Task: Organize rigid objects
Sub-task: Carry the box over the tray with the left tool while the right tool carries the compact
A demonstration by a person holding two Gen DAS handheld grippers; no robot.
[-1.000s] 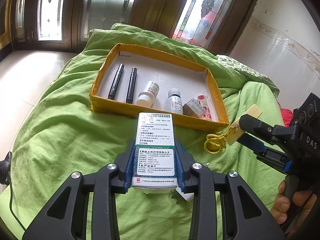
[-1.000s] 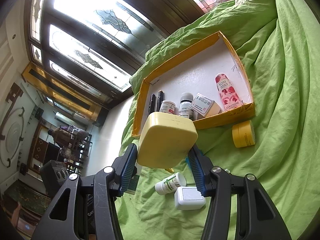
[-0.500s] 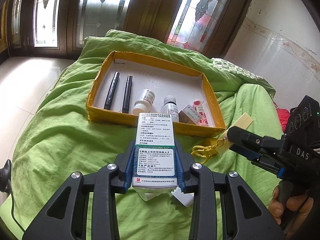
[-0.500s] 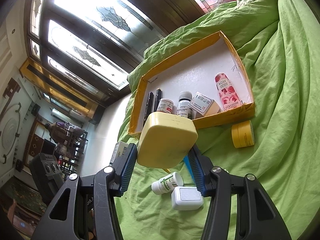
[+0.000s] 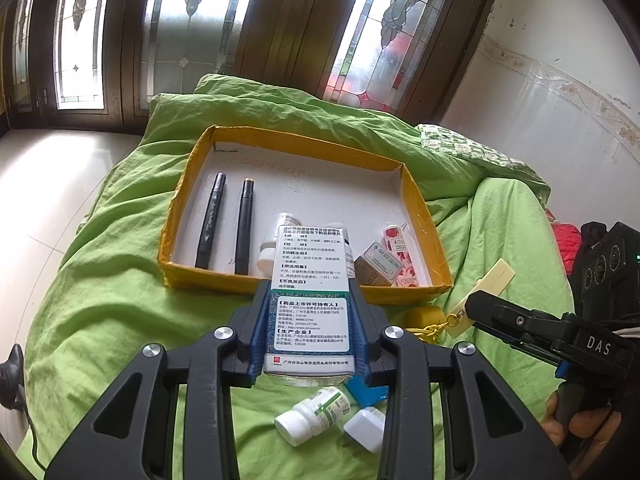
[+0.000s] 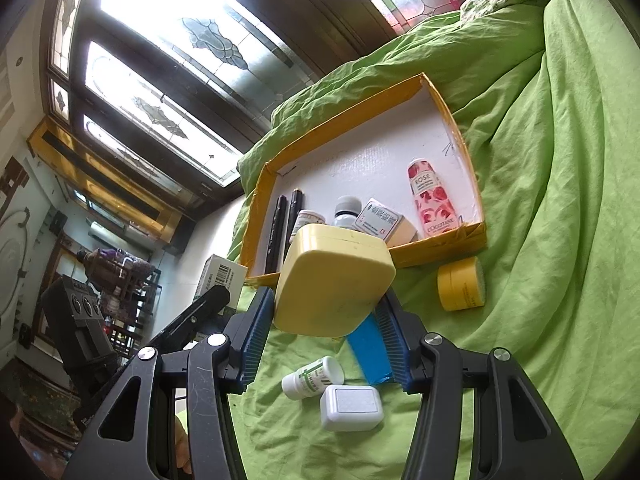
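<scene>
A medicine box (image 5: 309, 304) is being pinched by the left hand-held gripper (image 5: 310, 340) at lower centre, before the yellow tray (image 5: 304, 286); a yellow case (image 6: 334, 280) is being pinched by the right hand-held gripper (image 6: 326, 340); next, each likely needs carrying over the tray's near wall and releasing on bare floor.

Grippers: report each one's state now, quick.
Left gripper: shut on the white-and-teal printed medicine box.
Right gripper: shut on the pale yellow rounded plastic case.

Both my wrist cams look down along my fingers, close over the green bedcover (image 5: 100, 300); both catch the yellow tray (image 5: 420, 204) (image 6: 476, 236).
</scene>
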